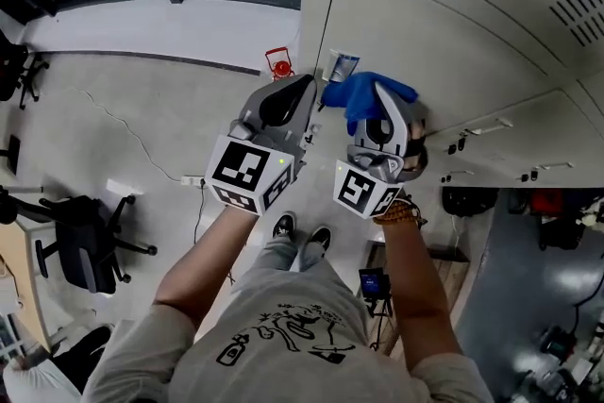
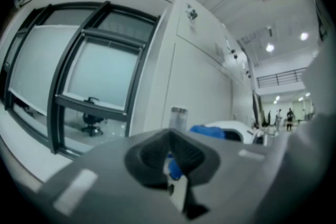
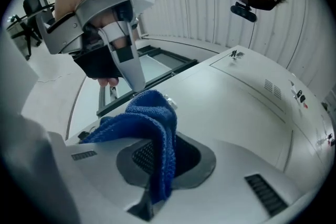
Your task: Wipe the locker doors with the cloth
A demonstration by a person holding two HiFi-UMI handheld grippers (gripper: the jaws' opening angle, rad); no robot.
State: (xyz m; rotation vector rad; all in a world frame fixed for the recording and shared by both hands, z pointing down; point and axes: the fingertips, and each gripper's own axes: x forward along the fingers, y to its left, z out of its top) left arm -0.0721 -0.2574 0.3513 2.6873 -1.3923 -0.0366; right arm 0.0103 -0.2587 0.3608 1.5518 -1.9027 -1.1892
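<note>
A blue knitted cloth (image 1: 363, 94) hangs bunched in front of the pale grey locker doors (image 1: 444, 24). My right gripper (image 1: 377, 104) is shut on it. In the right gripper view the cloth (image 3: 152, 123) runs out of the closed jaws of the right gripper (image 3: 160, 165) and rises to a peak. My left gripper (image 3: 134, 78) meets that peak with its fingers pressed together. In the left gripper view a bit of blue shows between the pads of the left gripper (image 2: 170, 165), and the cloth (image 2: 210, 130) lies just beyond. The left gripper (image 1: 314, 101) is level with the right one.
A small clear bottle-like item (image 1: 342, 66) sits at the locker's edge. A red object (image 1: 277, 63) stands on the floor by the wall. An office chair (image 1: 85, 245) is at the far left. Large windows (image 2: 89, 71) run left of the lockers. The person's shoes (image 1: 302, 236) are below.
</note>
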